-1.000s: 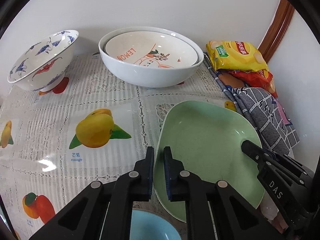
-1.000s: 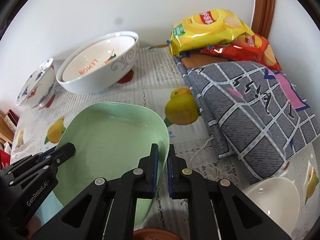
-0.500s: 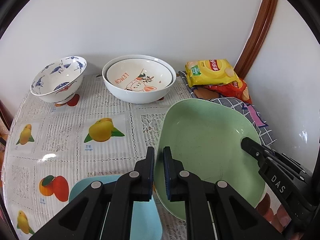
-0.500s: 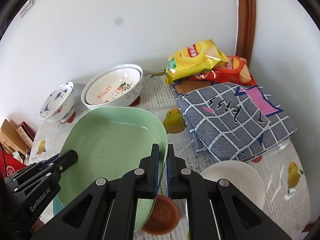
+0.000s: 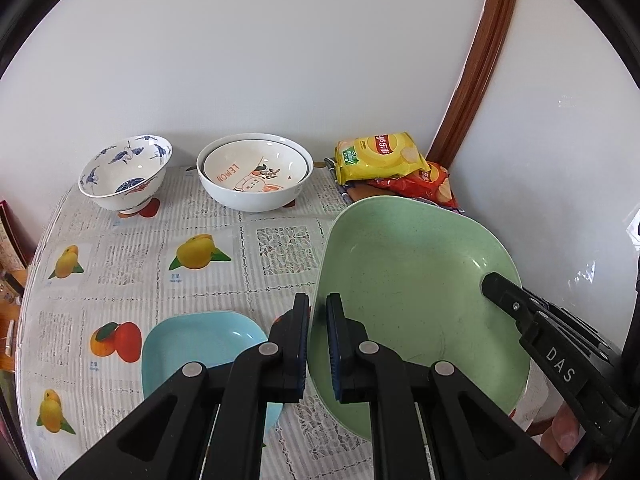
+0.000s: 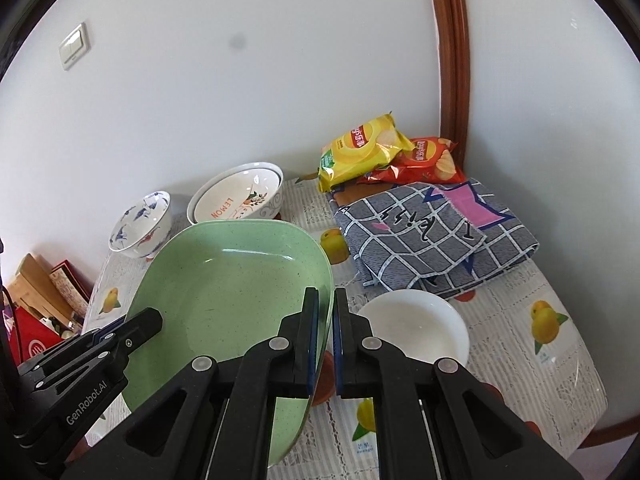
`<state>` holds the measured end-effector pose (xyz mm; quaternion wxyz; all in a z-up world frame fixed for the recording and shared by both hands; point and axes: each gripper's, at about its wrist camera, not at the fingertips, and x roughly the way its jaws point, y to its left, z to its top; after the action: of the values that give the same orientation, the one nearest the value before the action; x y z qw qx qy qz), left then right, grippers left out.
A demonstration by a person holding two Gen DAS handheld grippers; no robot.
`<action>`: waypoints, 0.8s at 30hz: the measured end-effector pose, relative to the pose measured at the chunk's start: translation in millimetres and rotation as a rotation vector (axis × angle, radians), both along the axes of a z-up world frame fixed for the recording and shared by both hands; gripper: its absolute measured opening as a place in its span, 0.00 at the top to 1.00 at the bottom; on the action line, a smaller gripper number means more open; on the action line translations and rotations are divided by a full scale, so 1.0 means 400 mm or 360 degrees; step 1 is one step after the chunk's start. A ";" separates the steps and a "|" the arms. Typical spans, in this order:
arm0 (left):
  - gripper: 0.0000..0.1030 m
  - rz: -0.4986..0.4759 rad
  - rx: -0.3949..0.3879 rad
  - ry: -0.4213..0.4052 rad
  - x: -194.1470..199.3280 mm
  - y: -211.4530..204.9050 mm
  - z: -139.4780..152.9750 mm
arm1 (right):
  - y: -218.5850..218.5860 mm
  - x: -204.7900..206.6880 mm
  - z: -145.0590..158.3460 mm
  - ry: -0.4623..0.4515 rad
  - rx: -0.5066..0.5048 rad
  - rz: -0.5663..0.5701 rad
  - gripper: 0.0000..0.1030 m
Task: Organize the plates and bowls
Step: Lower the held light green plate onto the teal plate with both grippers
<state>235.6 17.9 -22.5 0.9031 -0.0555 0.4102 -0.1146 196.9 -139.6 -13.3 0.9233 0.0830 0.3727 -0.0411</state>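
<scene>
Two grippers are clamped on one green plate (image 5: pixel 408 280): the left gripper (image 5: pixel 318 316) is pinched tight on its left rim, the right gripper (image 6: pixel 326 312) on the opposite rim. The plate is held tilted, apparently clear of the table (image 5: pixel 132 248), above a blue plate (image 5: pixel 192 344) & beside a white bowl (image 6: pixel 416 328). Nested bowls (image 5: pixel 254 176) are set by the wall w/ a patterned bowl (image 5: pixel 126 172).

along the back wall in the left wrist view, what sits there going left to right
blue-patterned bowl → nested white bowls, the inner one reading LEMON → yellow chip bag → red chip bag, partly under the yellow one
</scene>
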 end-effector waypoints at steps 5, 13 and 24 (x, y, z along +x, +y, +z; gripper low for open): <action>0.91 -0.0003 -0.0017 -0.0011 -0.041 0.002 0.014 | 0.003 -0.051 0.022 -0.0028 -0.0002 -0.0005 0.94; 0.91 0.0002 -0.0018 -0.0033 -0.087 0.014 0.031 | 0.016 -0.102 0.041 -0.0058 0.0009 -0.0013 0.94; 0.91 0.0045 -0.0019 -0.0050 -0.132 0.053 0.043 | 0.048 -0.136 0.048 -0.0071 0.0015 0.0013 0.94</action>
<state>182.9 39.1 -5.1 0.9105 -0.0649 0.3945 -0.1053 142.7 -120.3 6.0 0.9312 0.0868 0.3525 -0.0337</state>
